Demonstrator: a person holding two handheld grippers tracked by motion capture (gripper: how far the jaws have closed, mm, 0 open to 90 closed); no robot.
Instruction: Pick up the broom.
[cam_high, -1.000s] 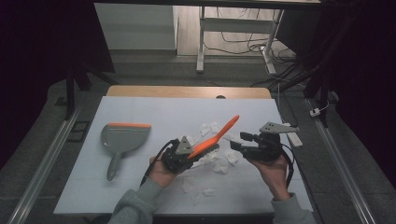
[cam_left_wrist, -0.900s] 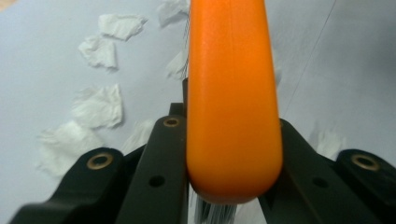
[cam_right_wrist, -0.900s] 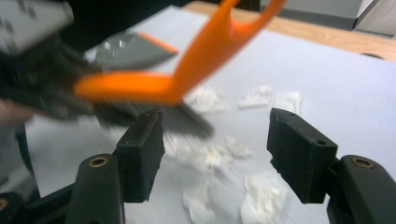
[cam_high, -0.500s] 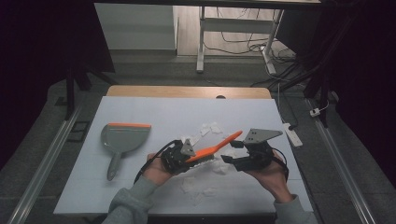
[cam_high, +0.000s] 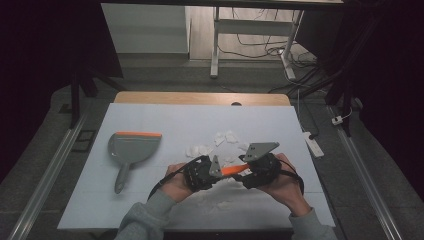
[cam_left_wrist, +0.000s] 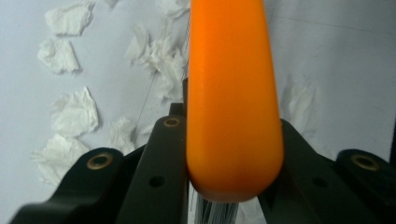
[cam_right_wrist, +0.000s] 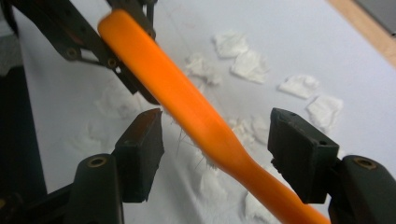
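My left gripper (cam_high: 212, 172) clamped on orange brush (cam_right_wrist: 187, 112); handle runs rightward between my right gripper (cam_right_wrist: 215, 140) jaws, spread apart, pads not touching. Right nearer free end.

The orange brush (cam_high: 233, 170) lies nearly level in the lower middle of the high view, lifted off the desk (cam_high: 165, 120), its handle pointing right and slightly up in the frame. In the left gripper view its smooth, rounded orange end (cam_left_wrist: 233, 107) runs up the centre, with pale bristles showing beneath. In the right gripper view the handle (cam_right_wrist: 187, 107) crosses diagonally from upper left to lower right, narrowing toward the lower right.
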